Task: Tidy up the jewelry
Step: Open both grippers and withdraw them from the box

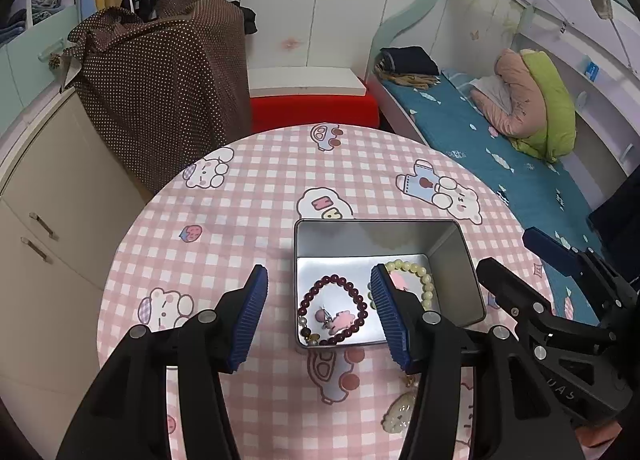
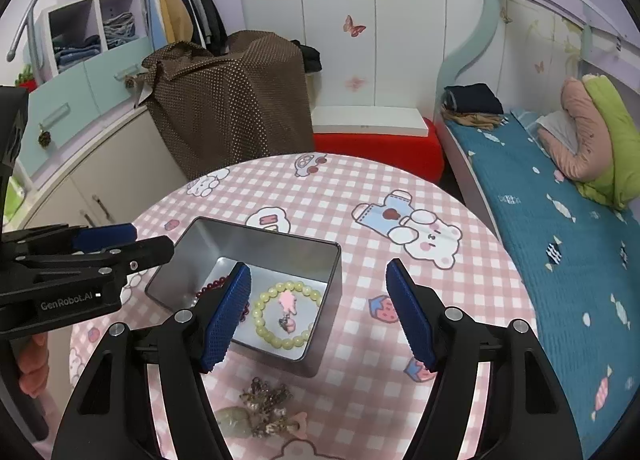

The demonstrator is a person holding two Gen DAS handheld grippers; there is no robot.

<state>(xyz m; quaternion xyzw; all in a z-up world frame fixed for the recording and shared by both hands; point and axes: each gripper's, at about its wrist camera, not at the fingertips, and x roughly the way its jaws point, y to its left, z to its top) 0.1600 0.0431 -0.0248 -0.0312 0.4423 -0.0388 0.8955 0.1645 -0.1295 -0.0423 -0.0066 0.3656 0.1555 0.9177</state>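
While both stand open and empty, the left hand-held gripper (image 2: 132, 246) reads "GenRobot.AI" beside the right hand-held gripper (image 2: 320, 314).

Your left gripper (image 1: 318, 292) and right gripper (image 2: 320, 292) both tilt downward with jaws parted and nothing between the pads, side by side near the table's near edge.

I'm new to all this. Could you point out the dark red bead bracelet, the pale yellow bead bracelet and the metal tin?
dark red bead bracelet (image 1: 362, 297), left wrist view, right-hand beads.
pale yellow bead bracelet (image 2: 260, 324), right wrist view, left-hand beads.
metal tin (image 2: 264, 240), right wrist view, far inner wall.
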